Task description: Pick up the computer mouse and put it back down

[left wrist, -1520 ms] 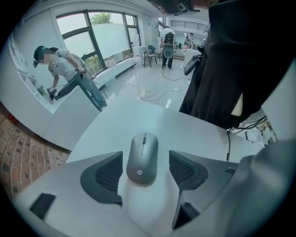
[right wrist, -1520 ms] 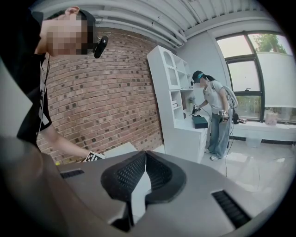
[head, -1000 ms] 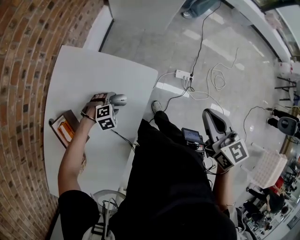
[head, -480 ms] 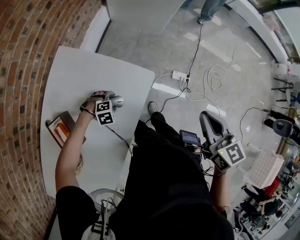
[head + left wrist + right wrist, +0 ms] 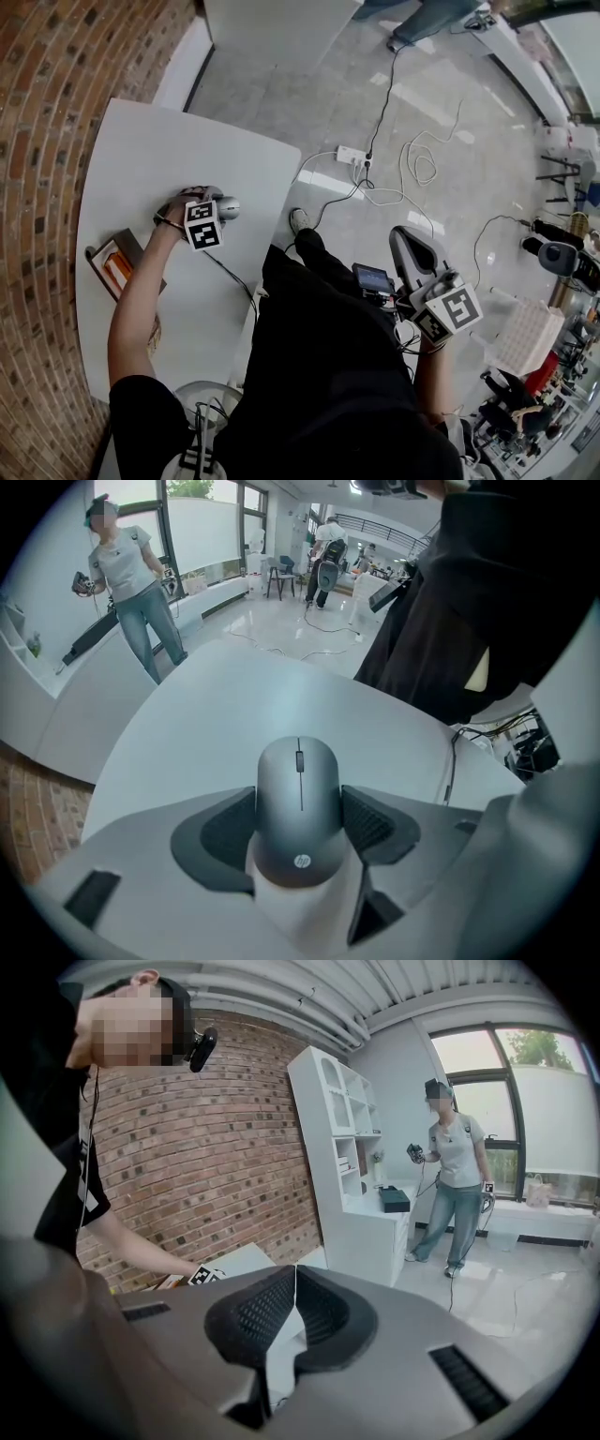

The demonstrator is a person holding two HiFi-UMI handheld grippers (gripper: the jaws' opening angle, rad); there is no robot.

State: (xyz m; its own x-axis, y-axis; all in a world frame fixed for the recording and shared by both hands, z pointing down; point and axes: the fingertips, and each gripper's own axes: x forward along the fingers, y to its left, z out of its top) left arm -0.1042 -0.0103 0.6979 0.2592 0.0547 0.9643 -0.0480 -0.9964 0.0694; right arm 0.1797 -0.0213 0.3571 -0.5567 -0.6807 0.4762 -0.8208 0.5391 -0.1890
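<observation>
Two grippers are in play, but only the left gripper [image 5: 300, 829] is working. Its jaws are closing round the computer mouse [image 5: 300, 794], pads drawn up to both flanks with no firm clamp yet. The mouse lies flat on the white table [image 5: 141, 159], left of centre in the head view. This looks like the grasp step; next comes a snug squeeze and a straight lift. The left hand [image 5: 178, 208] aims steeply down over the mouse. The right gripper [image 5: 294, 1312], jaws together and empty, idles at the lower right, off the table.
</observation>
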